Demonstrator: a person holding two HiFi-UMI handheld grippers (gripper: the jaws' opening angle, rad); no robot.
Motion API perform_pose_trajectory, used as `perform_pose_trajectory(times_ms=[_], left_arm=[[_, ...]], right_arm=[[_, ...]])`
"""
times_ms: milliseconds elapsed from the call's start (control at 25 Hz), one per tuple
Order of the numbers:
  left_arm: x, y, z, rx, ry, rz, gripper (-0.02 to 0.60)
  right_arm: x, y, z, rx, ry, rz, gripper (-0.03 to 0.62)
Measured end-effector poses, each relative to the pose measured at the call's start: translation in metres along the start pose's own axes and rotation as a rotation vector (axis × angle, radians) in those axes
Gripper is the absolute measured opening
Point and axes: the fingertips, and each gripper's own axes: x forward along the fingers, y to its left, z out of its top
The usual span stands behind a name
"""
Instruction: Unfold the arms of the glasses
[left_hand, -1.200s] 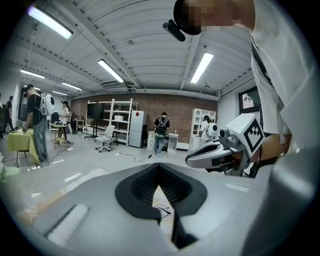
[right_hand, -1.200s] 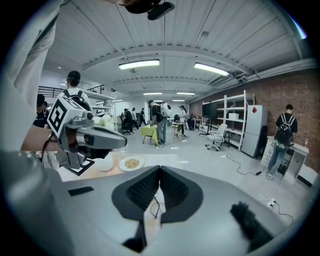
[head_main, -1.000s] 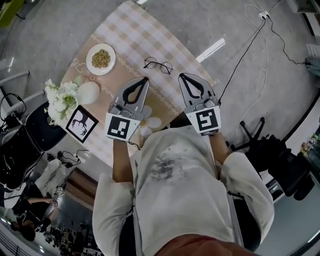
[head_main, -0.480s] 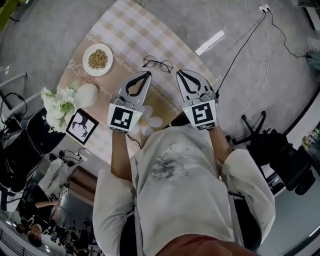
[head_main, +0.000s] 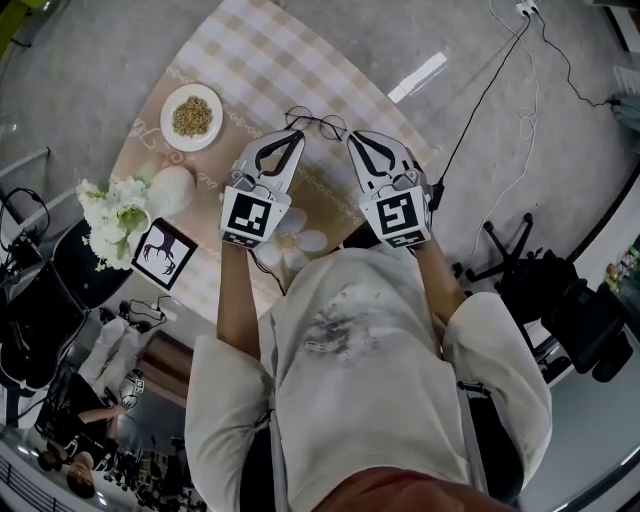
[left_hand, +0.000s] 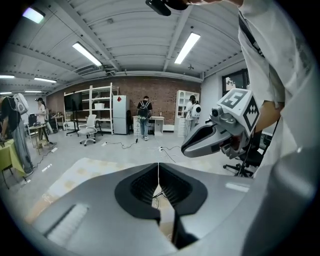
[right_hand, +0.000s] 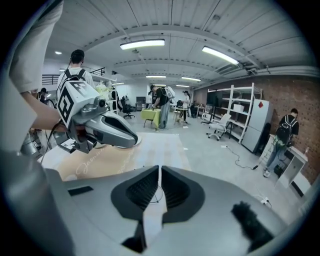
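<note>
Both grippers have come in towards the thin, round-lensed black wire glasses (head_main: 317, 123) since a second ago, when their tips were well short of the frame. Now those tips sit just beside it. The glasses lie on the worktop (head_main: 255, 55), which is covered by a beige-and-white checked cloth, near its far edge from where I look down. I cannot make out the arms of the glasses in the head view.

The left gripper (head_main: 296, 136) has its tip just beside the left lens, and the right gripper (head_main: 352, 137) is just beside the right lens. Whether either one touches the frame I cannot tell.

In the left gripper view the jaws of the left gripper (left_hand: 158, 167) are pressed together with nothing between them. The right gripper view shows the same for the right gripper (right_hand: 159, 170).

Further out to the left stands a round white plate of greenish grain (head_main: 192, 116). Nearer me are a white rounded vase (head_main: 175, 187) beside white flowers (head_main: 120, 210), and then a small black-and-white framed picture (head_main: 162, 253).
</note>
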Motion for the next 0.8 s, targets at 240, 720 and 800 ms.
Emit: perform_pose_trajectory(times_ms=[240,720,800], left_arm=[[0.012,-0.001,-0.026,0.037,0.075,-0.028,0.022],[0.037,-0.006,-0.047,0.122,0.149,-0.108,0.052],[0.042,-0.006,-0.050,0.138,0.161,-0.119,0.057]], right_arm=[[0.007,0.002,-0.011,-0.008,0.032,0.003,0.018],[0.021,0.006,-0.031,-0.019,0.085,0.012,0.020],[0.023,0.006,-0.033,-0.021,0.092,0.015,0.066]])
